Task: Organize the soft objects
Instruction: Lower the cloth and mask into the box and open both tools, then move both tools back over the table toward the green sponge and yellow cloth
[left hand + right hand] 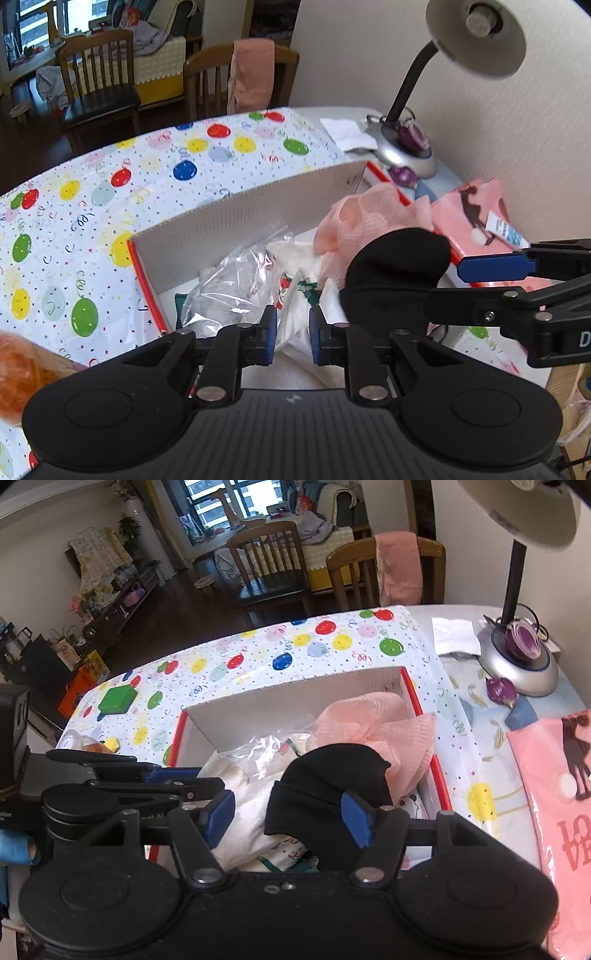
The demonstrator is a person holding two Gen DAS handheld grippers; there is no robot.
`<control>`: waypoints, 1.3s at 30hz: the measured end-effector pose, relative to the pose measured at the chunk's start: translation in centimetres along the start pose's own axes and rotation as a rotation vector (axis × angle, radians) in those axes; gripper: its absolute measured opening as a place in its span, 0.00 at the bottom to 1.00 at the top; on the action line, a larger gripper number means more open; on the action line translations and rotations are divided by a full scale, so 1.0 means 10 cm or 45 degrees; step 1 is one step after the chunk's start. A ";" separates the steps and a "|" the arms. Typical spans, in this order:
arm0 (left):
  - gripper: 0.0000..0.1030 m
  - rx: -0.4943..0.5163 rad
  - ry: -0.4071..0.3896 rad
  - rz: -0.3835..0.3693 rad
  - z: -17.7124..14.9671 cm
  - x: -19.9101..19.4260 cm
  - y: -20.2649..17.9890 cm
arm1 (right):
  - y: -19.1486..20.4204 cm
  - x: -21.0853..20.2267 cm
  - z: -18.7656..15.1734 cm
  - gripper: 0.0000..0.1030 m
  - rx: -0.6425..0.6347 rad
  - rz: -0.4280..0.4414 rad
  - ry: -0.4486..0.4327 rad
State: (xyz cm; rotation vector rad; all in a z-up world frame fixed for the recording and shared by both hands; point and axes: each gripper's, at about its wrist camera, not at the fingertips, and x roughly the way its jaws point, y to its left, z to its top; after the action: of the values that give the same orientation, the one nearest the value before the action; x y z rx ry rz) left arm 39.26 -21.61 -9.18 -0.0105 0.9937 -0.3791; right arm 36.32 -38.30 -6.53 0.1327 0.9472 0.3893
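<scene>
**Black sock over the box, both tongs spread**

Your right gripper (286,821) has its blue pads wide apart. The black sock (328,794) sits between them, touching the right pad (356,821) but not pinched. It lies on the heap inside the red-edged cardboard box (258,707), at the near right of the pile. Just beyond it is the pink mesh cloth (373,727), bunched in the far right corner. Left of the sock lie a clear plastic bag (229,284) and white fabric (303,325).

Your left gripper (291,336) hovers over the white fabric at the box's near side, pads parted and holding nothing. The box rests on a balloon-print tablecloth (110,177). At the far right stands a desk lamp (517,657).
</scene>
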 end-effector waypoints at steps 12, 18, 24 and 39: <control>0.21 -0.050 -0.110 -0.038 -0.01 -0.68 0.16 | 0.36 -0.41 0.13 0.74 -0.109 0.072 -0.090; 0.73 -0.063 -0.197 -0.013 -0.05 -1.08 0.37 | 0.68 -0.57 0.22 0.79 -0.172 0.099 -0.126; 0.74 -0.083 -0.234 0.039 -0.09 -1.48 0.72 | 1.10 -0.60 0.30 0.84 -0.231 0.139 -0.144; 0.83 -0.120 -0.216 0.098 -0.23 -2.09 2.16 | 2.55 -0.06 0.45 0.92 -0.320 0.218 -0.064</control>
State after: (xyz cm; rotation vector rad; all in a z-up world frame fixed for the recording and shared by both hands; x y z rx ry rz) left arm 33.84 5.61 2.71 -0.0882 0.8411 -0.2560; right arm 32.83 -14.73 3.65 -0.0058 0.8327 0.6564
